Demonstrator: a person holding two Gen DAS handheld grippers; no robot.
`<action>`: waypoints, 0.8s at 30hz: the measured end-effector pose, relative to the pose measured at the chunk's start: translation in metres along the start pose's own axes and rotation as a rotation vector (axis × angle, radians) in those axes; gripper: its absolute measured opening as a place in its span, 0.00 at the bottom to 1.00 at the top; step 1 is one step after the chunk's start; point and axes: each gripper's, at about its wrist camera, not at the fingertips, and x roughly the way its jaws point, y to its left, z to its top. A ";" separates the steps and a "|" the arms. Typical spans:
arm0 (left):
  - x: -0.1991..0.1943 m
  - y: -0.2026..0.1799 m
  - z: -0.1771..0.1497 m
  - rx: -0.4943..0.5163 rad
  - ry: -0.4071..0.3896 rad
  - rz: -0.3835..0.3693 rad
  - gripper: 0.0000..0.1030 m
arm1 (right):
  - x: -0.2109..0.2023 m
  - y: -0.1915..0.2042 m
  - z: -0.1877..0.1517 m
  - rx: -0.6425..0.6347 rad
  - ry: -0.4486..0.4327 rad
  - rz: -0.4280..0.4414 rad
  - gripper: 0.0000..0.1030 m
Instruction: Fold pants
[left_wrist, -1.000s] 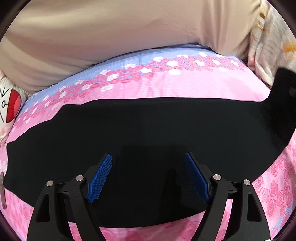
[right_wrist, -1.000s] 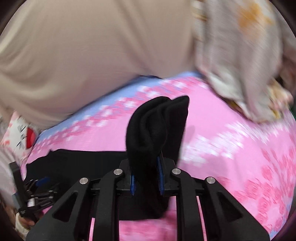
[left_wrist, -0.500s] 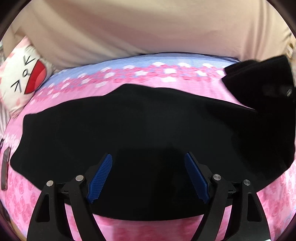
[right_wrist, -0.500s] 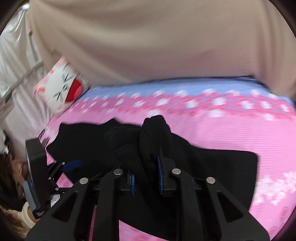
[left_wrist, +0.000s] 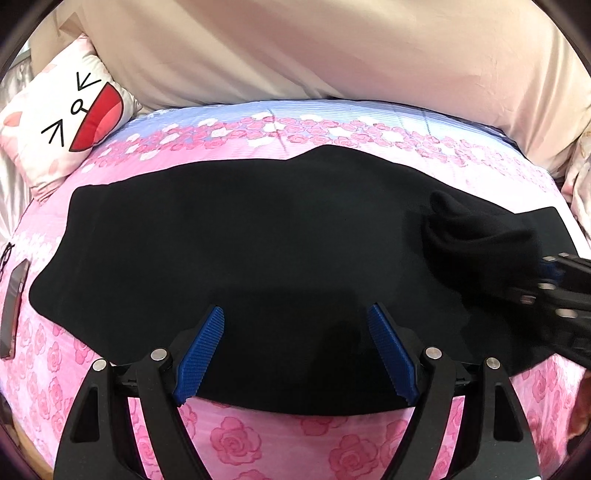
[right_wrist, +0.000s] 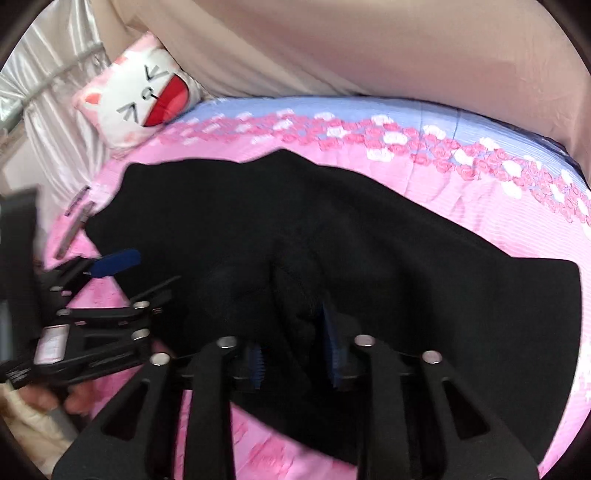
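Black pants (left_wrist: 240, 240) lie spread across a pink rose-print bed. My left gripper (left_wrist: 295, 350) is open and empty, hovering over the pants' near edge. My right gripper (right_wrist: 295, 347) is shut on a bunched end of the pants (right_wrist: 295, 280) and holds it over the laid-out part. In the left wrist view the right gripper (left_wrist: 554, 280) comes in from the right with the bunched cloth (left_wrist: 476, 236) in its jaws. In the right wrist view the left gripper (right_wrist: 110, 273) shows at the left, open.
A white cat-face pillow (left_wrist: 62, 122) sits at the bed's far left. A beige cover (left_wrist: 332, 48) rises behind the bed. A dark flat phone-like object (left_wrist: 14, 302) lies at the bed's left edge. Patterned fabric (left_wrist: 580, 177) lies at the far right.
My right gripper has carried the pants' end from the right side leftward over the rest, folding the pants. My left gripper stayed open over the near edge.
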 end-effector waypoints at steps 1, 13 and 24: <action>0.000 0.001 0.000 -0.002 0.000 -0.006 0.76 | -0.005 -0.001 0.000 0.007 -0.003 0.022 0.78; -0.001 0.008 -0.001 -0.012 0.002 -0.007 0.76 | 0.008 0.007 -0.006 0.023 0.006 0.123 0.32; 0.001 0.015 -0.001 -0.025 0.014 0.008 0.76 | 0.038 0.015 0.001 -0.005 0.045 0.044 0.29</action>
